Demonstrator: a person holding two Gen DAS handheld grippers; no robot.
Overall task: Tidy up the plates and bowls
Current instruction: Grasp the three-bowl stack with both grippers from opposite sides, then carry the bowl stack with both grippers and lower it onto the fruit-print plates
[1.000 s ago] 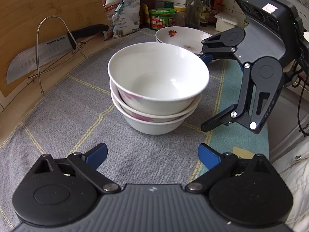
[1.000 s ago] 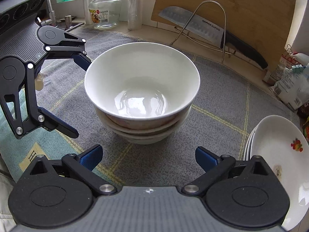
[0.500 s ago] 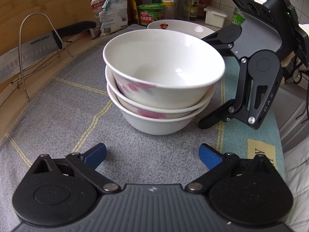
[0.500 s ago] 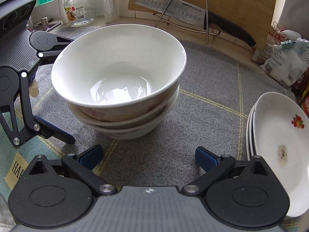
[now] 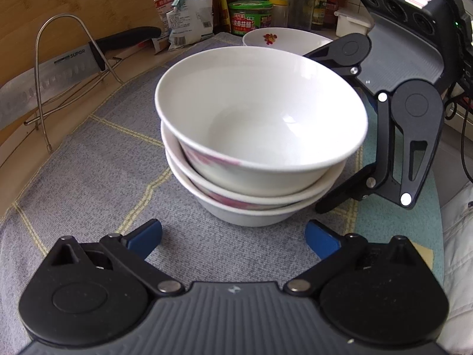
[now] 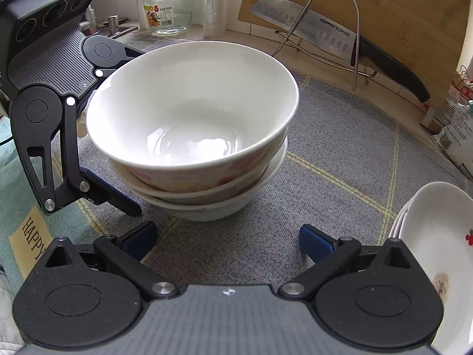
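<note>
Both hand-held grippers stand wide and empty: the left hand-held gripper (image 5: 233, 236) and the right hand-held gripper (image 6: 227, 236) face the stack of bowls (image 5: 260, 136) from two sides, probably to bracket it for a steady grip. It sits on the table's grey cloth (image 5: 88, 162), plates (image 6: 443, 236) nearby.

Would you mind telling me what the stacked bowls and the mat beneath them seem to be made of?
Stacked bowls: probably glazed ceramic, since the white inside is glossy and mirrors the light. Mat: woven fabric by the look of it, matte grey with a coarse visible weave and yellow lines.
</note>
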